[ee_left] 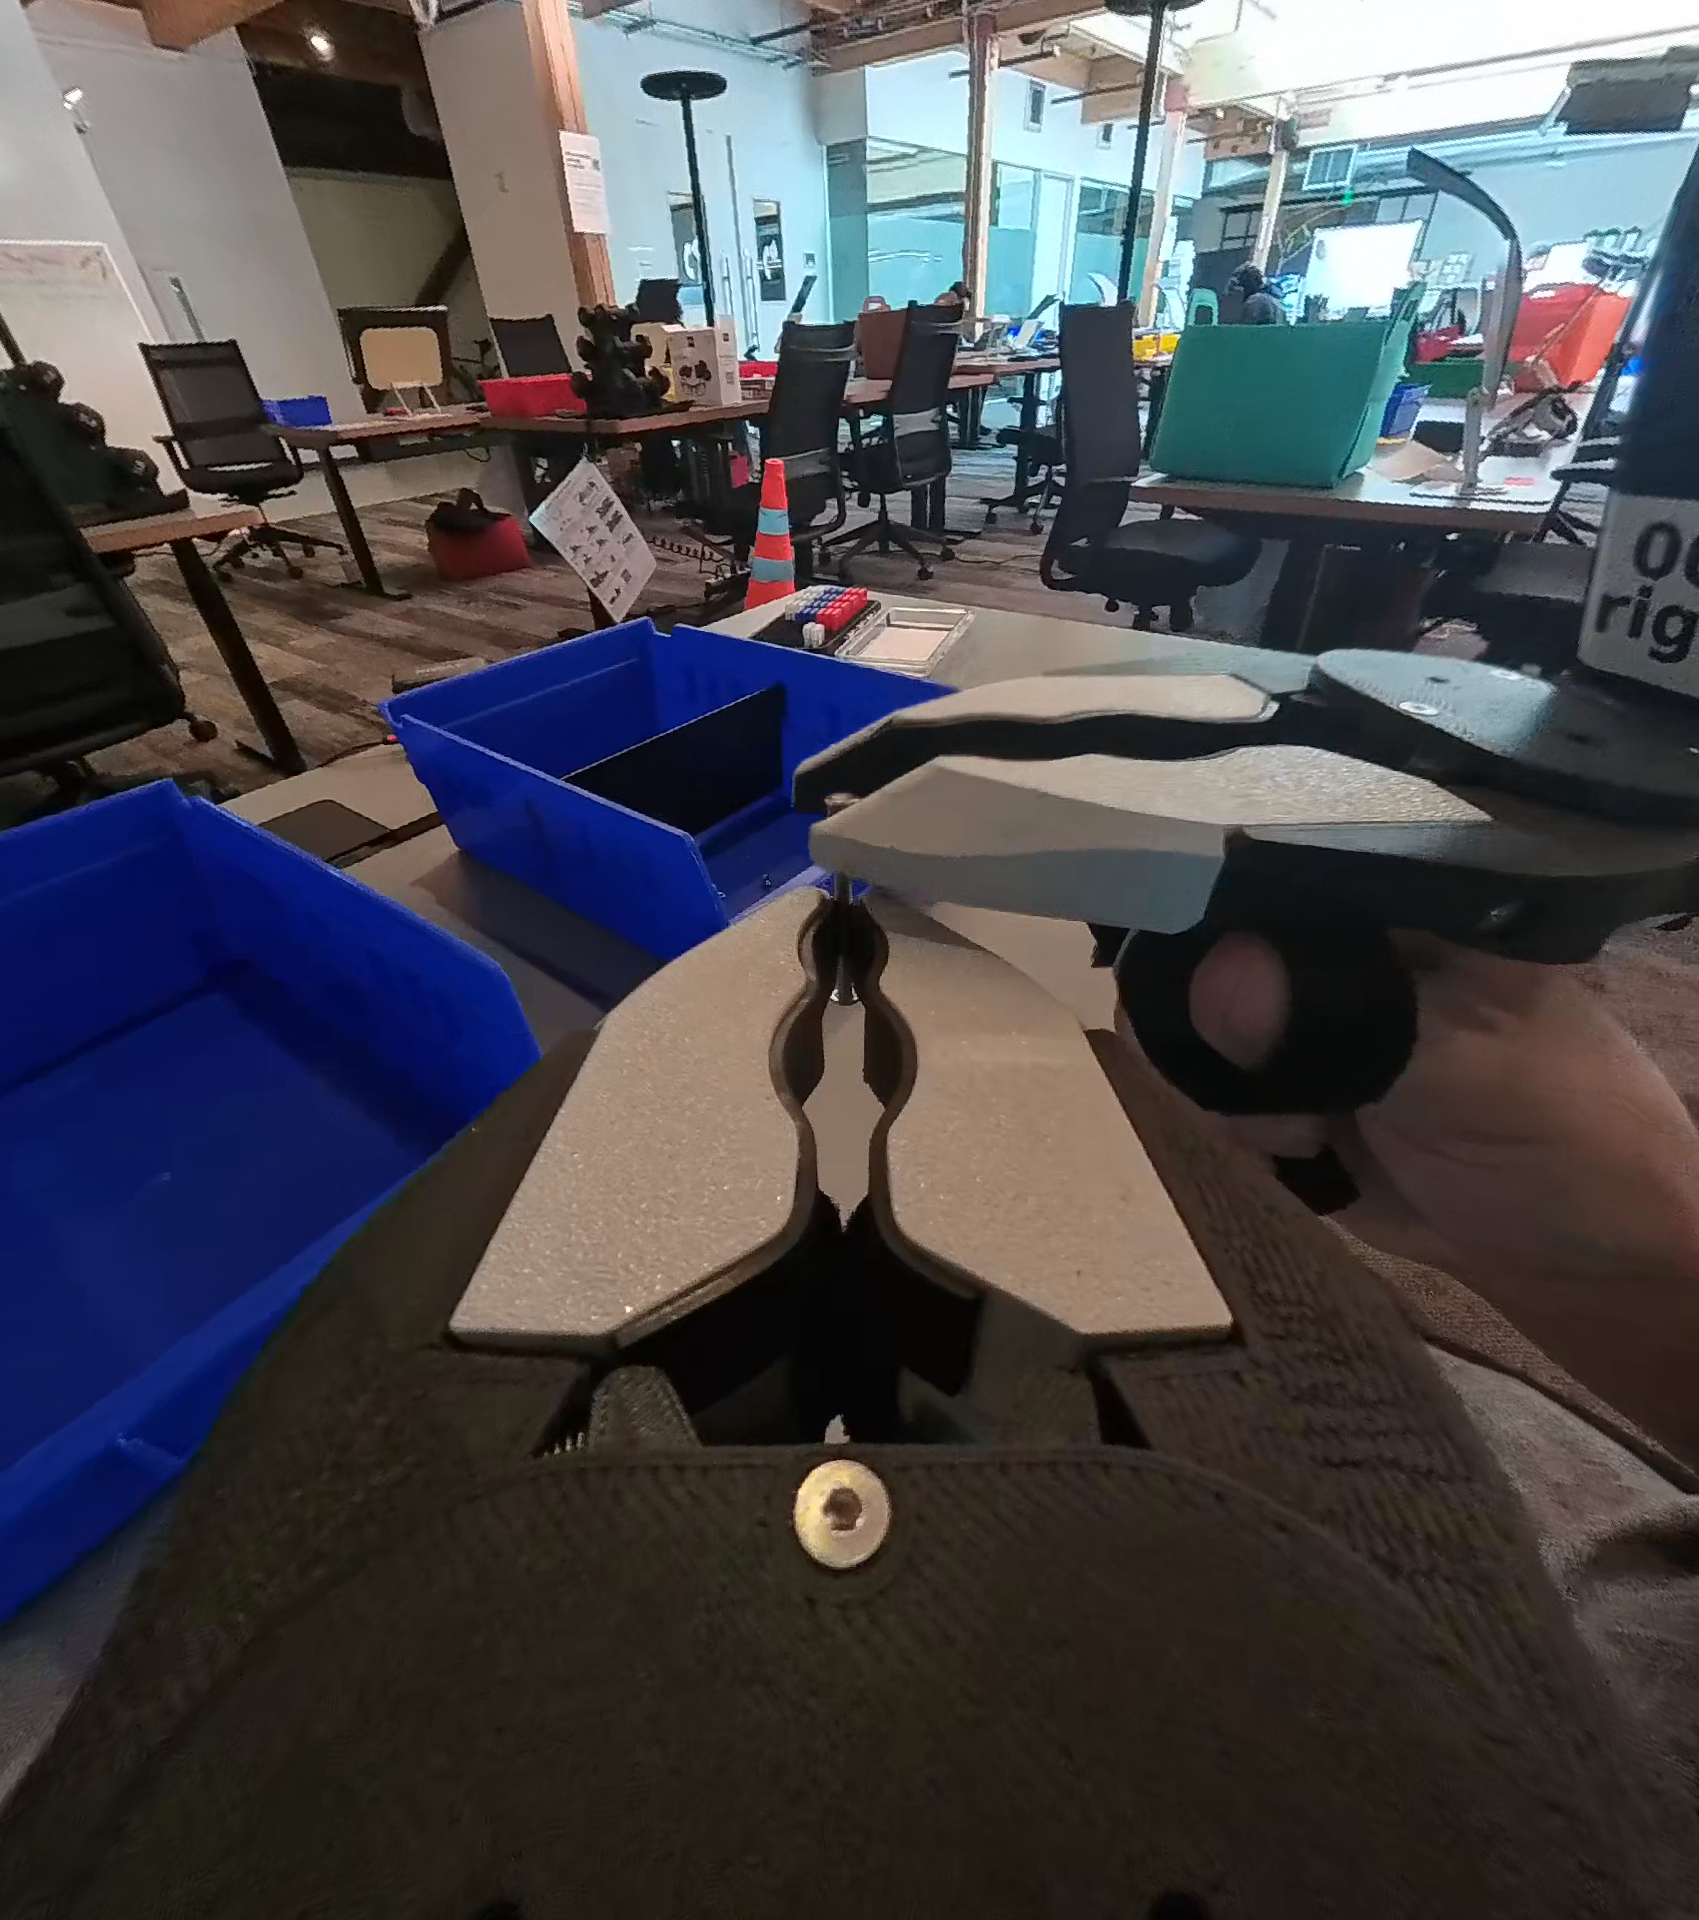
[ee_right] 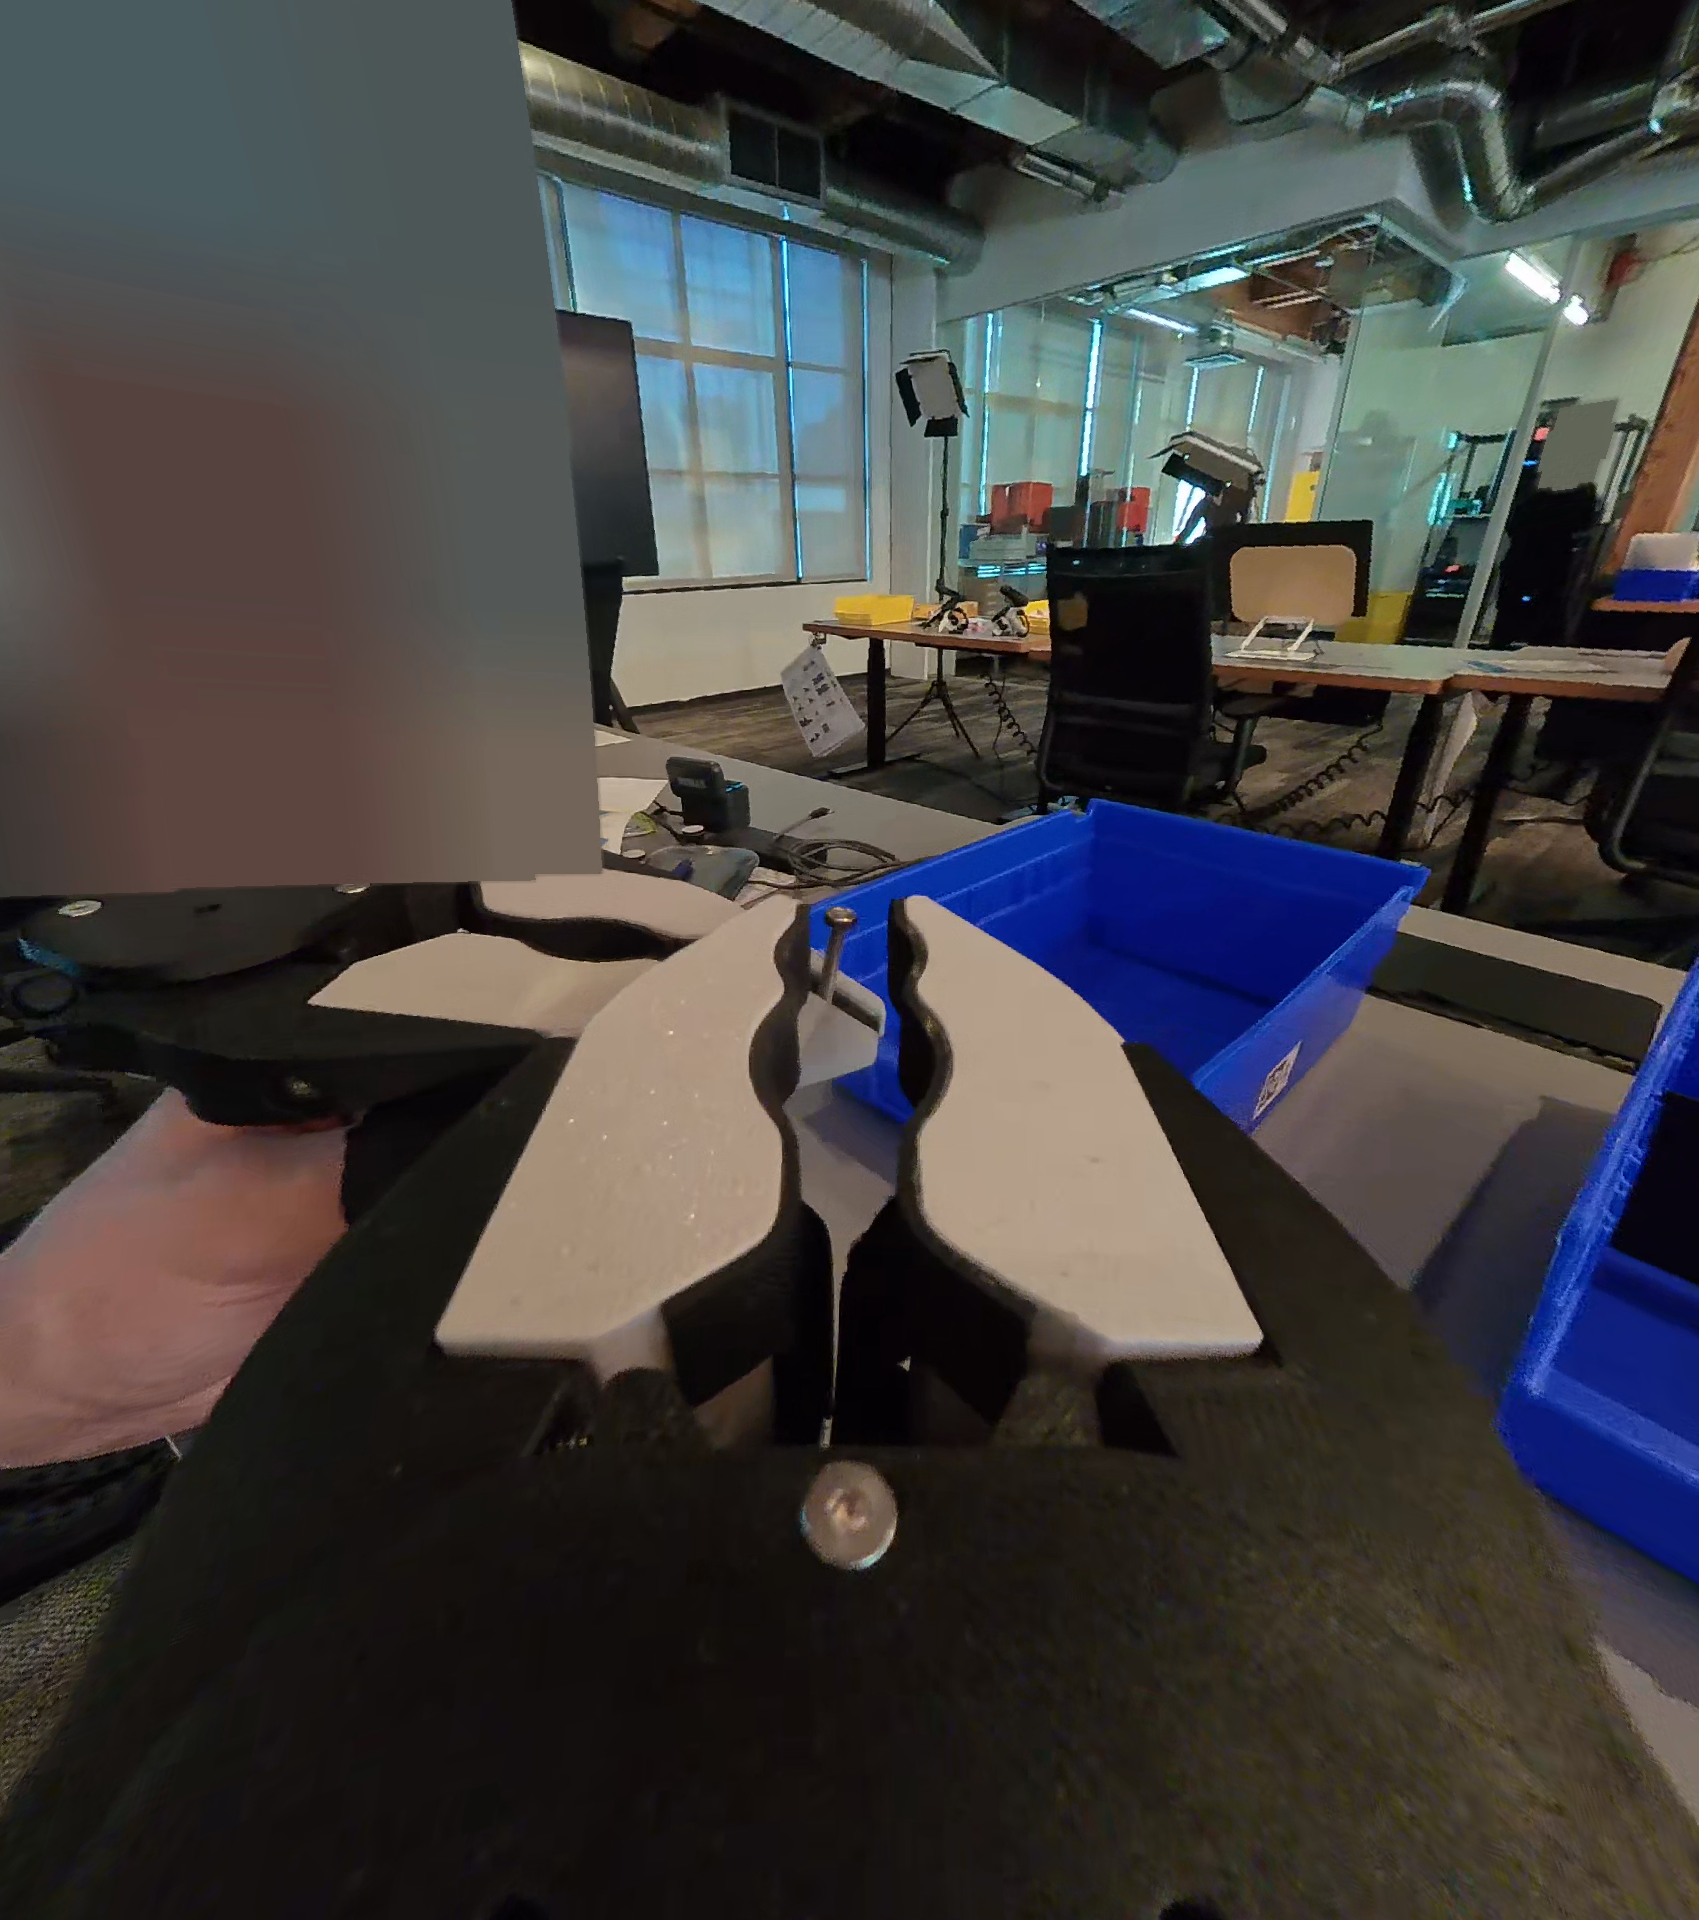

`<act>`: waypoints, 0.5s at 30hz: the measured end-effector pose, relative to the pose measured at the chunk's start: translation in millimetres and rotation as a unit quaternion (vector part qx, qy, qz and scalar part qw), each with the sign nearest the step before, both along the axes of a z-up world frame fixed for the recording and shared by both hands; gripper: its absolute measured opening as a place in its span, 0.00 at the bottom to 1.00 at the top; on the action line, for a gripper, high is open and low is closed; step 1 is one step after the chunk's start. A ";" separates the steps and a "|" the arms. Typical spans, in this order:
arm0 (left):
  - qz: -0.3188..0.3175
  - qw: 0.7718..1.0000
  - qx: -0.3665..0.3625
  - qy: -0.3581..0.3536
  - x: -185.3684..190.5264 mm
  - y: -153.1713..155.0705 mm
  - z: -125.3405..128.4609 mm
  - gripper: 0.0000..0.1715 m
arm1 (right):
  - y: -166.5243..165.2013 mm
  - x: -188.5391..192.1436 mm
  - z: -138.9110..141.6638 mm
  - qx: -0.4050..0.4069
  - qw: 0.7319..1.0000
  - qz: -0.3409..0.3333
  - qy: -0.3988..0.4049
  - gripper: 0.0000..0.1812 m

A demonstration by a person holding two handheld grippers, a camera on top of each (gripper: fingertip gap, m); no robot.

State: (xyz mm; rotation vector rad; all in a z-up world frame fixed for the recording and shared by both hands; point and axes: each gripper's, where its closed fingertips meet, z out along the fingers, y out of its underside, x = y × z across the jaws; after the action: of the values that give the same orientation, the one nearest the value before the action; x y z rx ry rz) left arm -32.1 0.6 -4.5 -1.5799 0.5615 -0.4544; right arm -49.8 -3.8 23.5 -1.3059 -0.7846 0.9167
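Nail [ee_right: 830, 961] is the thing both tools meet on: thin metal shaft, flat round head, standing pretty much upright with the head on top. The left gripper [ee_left: 845, 925] has its fingers closed on the lower part of the shaft, right out at the tips, so that one is doing the actual holding. The right gripper [ee_right: 845, 935] comes in from the side, roughly crosswise to the left one, with the head end of the nail sitting between its fingers. Those fingers are parted, with a gap clearly wider than the shaft. From its own camera the nail leans close to the left-hand finger, but I can't tell if it's touching. So the nail's long axis runs across the right fingers, not along them, and both tools are right on it, well above the grey table [ee_right: 1396, 1143].

Bins: the plain blue bin [ee_right: 1188, 935] straight beyond the right fingers looks empty. The blue bin with a black divider [ee_left: 616, 748] sits next to it, and there's a small metal bit on its floor, too tiny to name. Farther back on the table is a small tray of red, white and blue pieces [ee_left: 829, 613] next to a clear plastic tray [ee_left: 907, 636]
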 end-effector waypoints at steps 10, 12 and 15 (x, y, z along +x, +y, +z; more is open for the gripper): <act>0.002 1.000 0.006 0.004 -0.4 -0.9 1.3 0.01 | -2.2 1.5 -0.6 0.003 1.000 0.007 0.000 0.03; 0.001 1.000 0.006 0.004 -0.1 -1.2 1.5 0.01 | -2.0 2.3 -0.9 0.001 1.000 0.011 0.002 0.03; -0.002 1.000 0.008 0.002 1.0 -2.1 2.4 0.01 | -2.7 3.3 -0.6 -0.001 1.000 0.021 0.005 0.03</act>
State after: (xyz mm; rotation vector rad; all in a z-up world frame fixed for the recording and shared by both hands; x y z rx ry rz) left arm -31.1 -1.5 -2.0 -1.5640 0.5708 -0.4491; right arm -46.6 -6.5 22.9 -1.2898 -0.8054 0.9565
